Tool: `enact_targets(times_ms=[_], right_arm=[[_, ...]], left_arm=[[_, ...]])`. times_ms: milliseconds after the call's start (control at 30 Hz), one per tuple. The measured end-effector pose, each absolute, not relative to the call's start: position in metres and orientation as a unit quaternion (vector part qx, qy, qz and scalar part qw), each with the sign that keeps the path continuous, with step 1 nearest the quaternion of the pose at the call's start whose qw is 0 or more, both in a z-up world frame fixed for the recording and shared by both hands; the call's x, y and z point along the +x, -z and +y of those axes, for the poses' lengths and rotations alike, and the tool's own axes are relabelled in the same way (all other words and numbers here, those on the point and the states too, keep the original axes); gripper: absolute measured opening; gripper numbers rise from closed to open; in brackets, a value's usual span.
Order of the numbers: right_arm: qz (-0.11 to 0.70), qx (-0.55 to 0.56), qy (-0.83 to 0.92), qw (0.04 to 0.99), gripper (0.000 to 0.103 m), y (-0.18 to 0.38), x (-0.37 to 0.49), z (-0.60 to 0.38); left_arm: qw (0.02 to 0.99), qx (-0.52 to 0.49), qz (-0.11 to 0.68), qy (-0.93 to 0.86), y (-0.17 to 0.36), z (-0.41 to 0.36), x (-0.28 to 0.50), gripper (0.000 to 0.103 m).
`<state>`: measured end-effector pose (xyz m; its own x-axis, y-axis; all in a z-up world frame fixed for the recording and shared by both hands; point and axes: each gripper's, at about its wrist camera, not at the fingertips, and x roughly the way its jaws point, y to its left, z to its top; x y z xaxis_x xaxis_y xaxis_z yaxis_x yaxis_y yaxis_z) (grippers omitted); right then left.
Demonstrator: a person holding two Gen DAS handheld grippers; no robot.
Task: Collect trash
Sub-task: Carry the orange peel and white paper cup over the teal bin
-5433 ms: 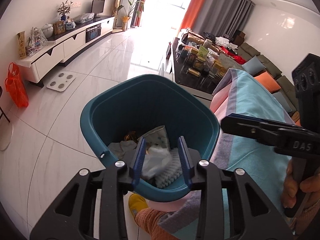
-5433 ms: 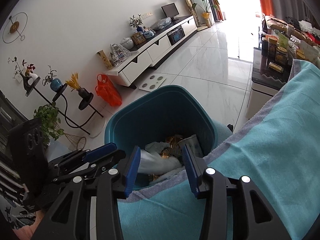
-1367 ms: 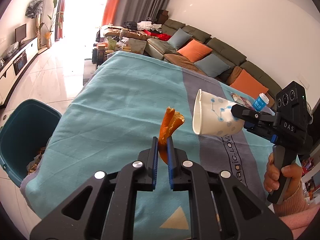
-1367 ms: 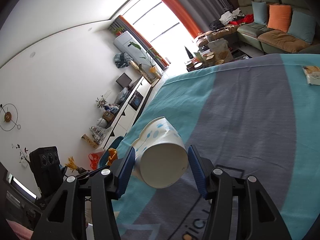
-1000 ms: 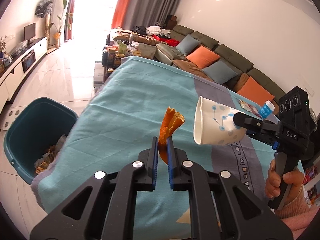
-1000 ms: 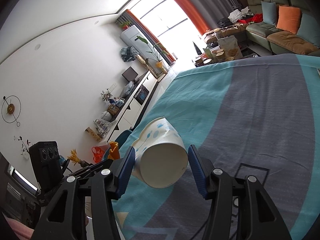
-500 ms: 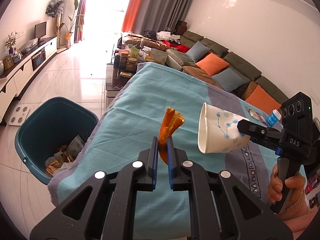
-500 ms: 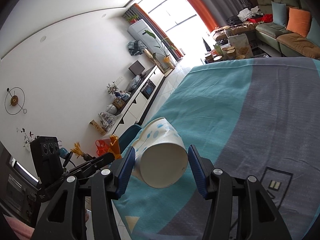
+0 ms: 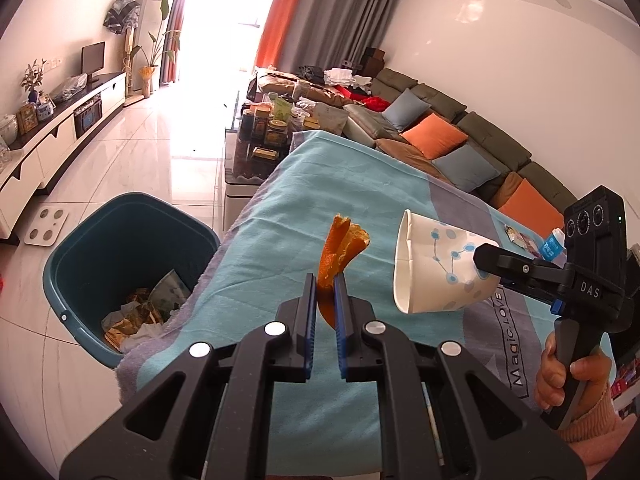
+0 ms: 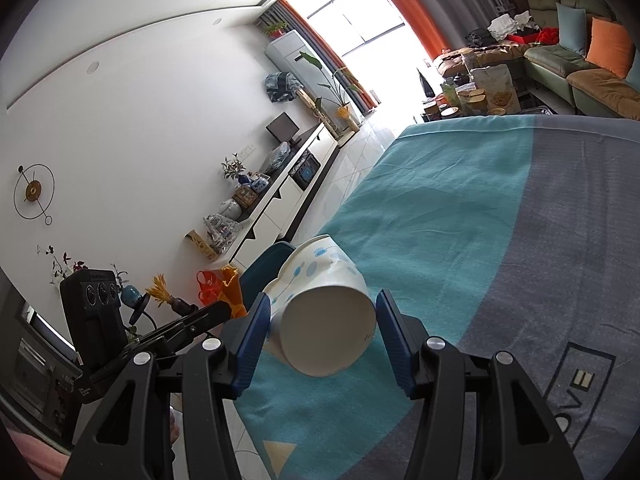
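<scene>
Above the blanket-covered counter (image 9: 280, 216): left tool (image 9: 325, 294) pinches an orange peel (image 9: 340, 248) upright; right tool (image 10: 320, 320) grips a paper cup (image 9: 436, 266) on its side, mouth pointing left. Teal bin (image 9: 80, 236) stands on the floor, left of and below both. Left tool is nearer the bin.

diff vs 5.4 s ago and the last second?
Then both grippers were open over the teal plastic bin. Now the left gripper grips an orange peel and the right gripper a white paper cup, swinging binward. Grips unchanged lately.
</scene>
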<state>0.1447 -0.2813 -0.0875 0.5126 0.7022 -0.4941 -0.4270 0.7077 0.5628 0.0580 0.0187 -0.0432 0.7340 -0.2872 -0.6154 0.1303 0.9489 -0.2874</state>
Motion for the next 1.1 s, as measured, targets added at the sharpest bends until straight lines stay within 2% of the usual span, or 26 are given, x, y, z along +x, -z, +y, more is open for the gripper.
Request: enact_targets(times_ms=[1100], right_arm=[[0.376,0.168,-0.368,0.834,0.052,0.083,0.153,-0.247]], left_arm=[[0.93,-0.127,0.338,0.074,0.04,0.052,0.049,0.009]])
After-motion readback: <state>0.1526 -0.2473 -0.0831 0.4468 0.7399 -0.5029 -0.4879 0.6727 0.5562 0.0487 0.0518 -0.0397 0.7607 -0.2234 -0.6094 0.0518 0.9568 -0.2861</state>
